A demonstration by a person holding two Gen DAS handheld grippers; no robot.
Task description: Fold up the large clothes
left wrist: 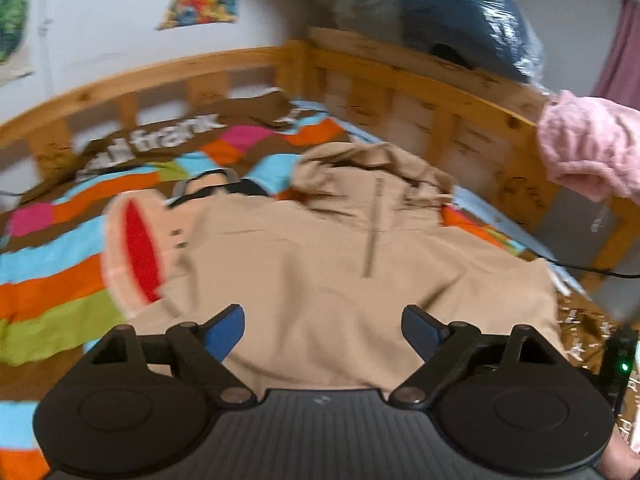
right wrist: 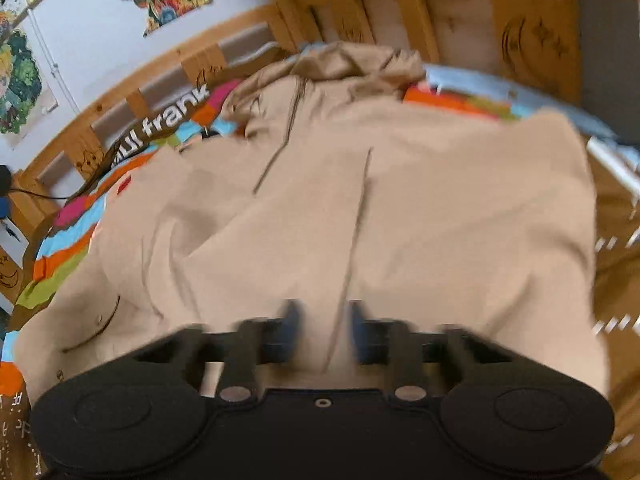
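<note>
A large beige hooded jacket (left wrist: 320, 248) lies spread on a striped bedspread, its hood (left wrist: 360, 164) toward the far wooden rail and a zip down its front. My left gripper (left wrist: 323, 330) is open and empty, hovering over the jacket's near edge. In the right wrist view the same jacket (right wrist: 360, 208) fills the frame with a dark fold line (right wrist: 356, 232) down its middle. My right gripper (right wrist: 322, 330) sits low over the jacket's near hem with its jaws partly apart; the view is blurred and nothing shows held between them.
The colourful striped bedspread (left wrist: 52, 264) with a monkey face covers the bed. A wooden bed rail (left wrist: 420, 80) runs along the far side and right. A plastic-wrapped blue bundle (left wrist: 460, 12) rests on the rail. A pink fluffy sleeve (left wrist: 588, 144) and a black cable (left wrist: 580, 268) are at the right.
</note>
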